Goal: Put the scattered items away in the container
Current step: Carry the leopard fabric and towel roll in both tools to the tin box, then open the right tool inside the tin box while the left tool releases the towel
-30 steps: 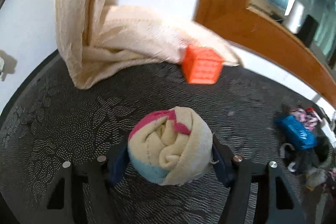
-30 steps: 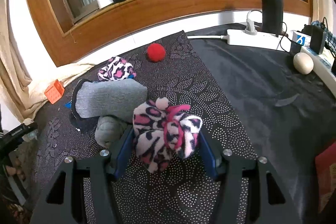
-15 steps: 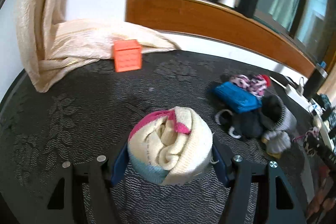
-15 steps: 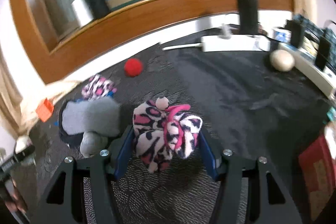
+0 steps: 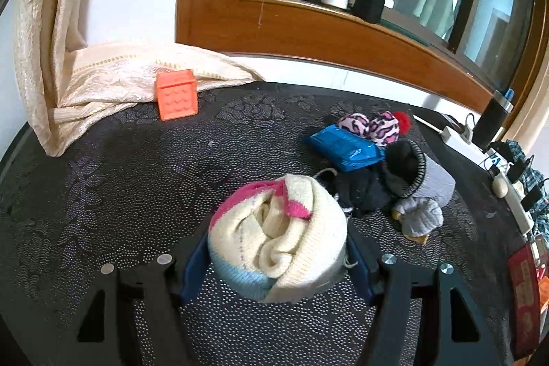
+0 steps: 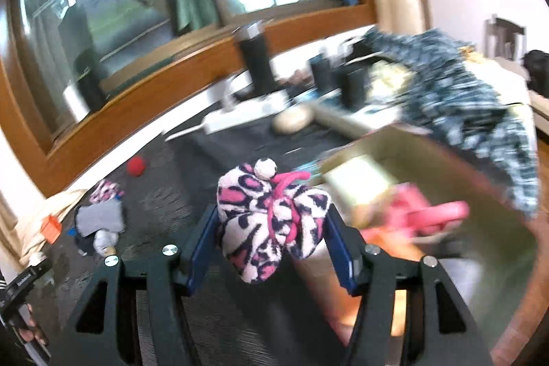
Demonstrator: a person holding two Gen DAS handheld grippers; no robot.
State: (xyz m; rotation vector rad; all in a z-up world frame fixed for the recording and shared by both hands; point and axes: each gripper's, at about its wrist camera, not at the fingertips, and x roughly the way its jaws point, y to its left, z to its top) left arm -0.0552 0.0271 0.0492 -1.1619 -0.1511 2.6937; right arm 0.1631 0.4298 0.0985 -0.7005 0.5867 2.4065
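Right gripper [image 6: 272, 230] clamped on leopard sock bundle [image 6: 271, 222], beside cardboard box [image 6: 446, 211]; carry fully over rim before release. Left gripper [image 5: 278, 240] clamped on cream sock roll [image 5: 278, 239], above table; pile beyond.

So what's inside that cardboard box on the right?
The cardboard box holds something pink and a pale, blurred block. Motion blur hides what they are, and the leopard-print bundle in the right gripper covers the near corner.

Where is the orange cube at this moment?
In the left wrist view the orange cube sits far left on the dark patterned cloth, against the cream curtain, well apart from the clothing pile.
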